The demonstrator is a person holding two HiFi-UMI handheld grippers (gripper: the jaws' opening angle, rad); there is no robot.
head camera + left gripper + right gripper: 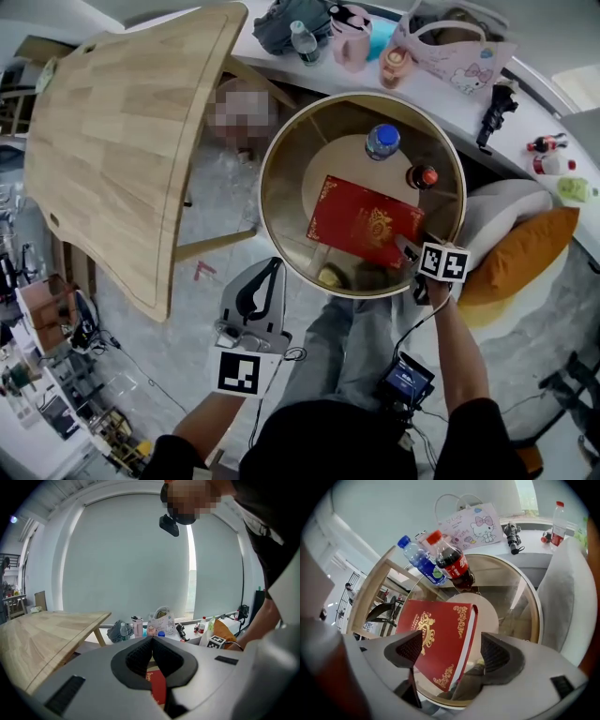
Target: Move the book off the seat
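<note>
Apparently placing is done; the red book [364, 223] lies on the glass tabletop [286, 178]; right gripper [451, 651] beside the book's corner, jaws wide, empty; left gripper [152, 644] jaws together; next, withdraw without nudging it.

A pale wooden table [122, 141] stands on a speckled floor [187, 328], perhaps terrazzo.

Person in a black short-sleeved top [328, 450] and grey trousers [342, 352].
The left gripper [272, 267] and right gripper [406, 247] have pale grey shells, black ribbed pads [408, 648] and black-and-white marker cubes [442, 262]; a dark cable [415, 326] reaches a blue-screened device [405, 380], seemingly worn at the waist.
</note>
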